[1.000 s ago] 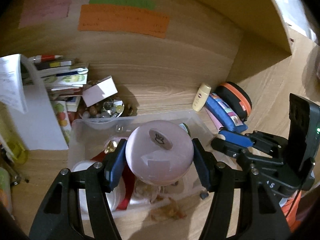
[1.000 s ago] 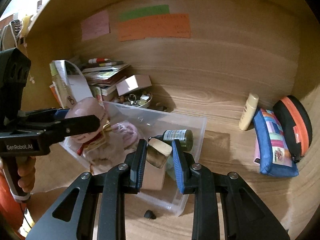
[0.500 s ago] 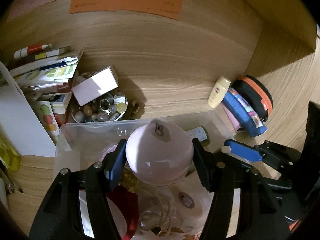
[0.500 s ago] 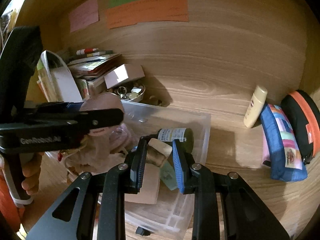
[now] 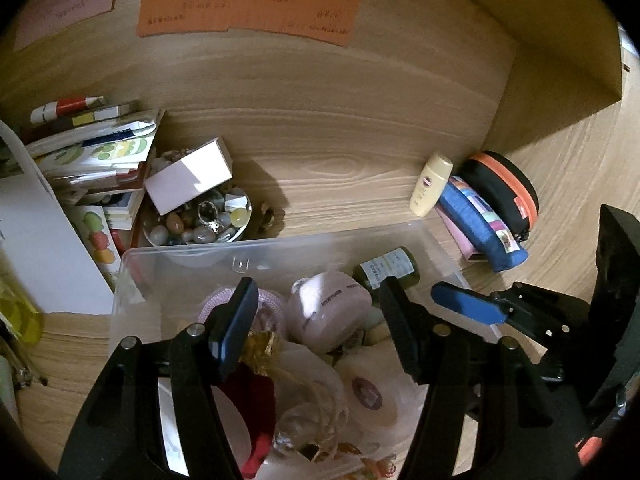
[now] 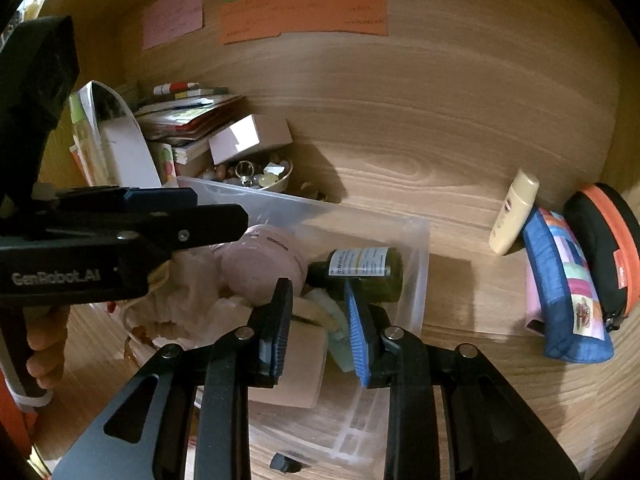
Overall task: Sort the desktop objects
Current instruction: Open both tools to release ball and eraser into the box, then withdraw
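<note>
My left tongs point(image 5: 316, 328) hang over the clear plastic bin point(image 5: 132, 276) on the desk point(image 5: 352, 168), jaws about half open and gripping nothing. The pink round jar point(image 5: 330, 316) lies inside the bin on its side, its printed wall facing up and its flat end turned toward the bin's far wall. It sits between and just beyond my left fingertips, clear of both pads.

My right tongs point(image 6: 318, 320) also hang over the bin, nearer its right wall. Their jaws have just been opening; the gap is narrow and no pad presses on anything. Below that gap, in the bin, lie a beige block point(image 6: 298, 364) and pale green pieces point(image 6: 340, 344).

The dark green bottle point(image 6: 362, 270) lies in the bin just beyond my right fingertips, long axis along the bin's far wall, neck toward the pink jar.

Right of the bin, on the desk, stand a cream tube point(image 6: 514, 212), a blue pouch point(image 6: 568, 292) and a black-and-orange case point(image 6: 604, 244).
</note>
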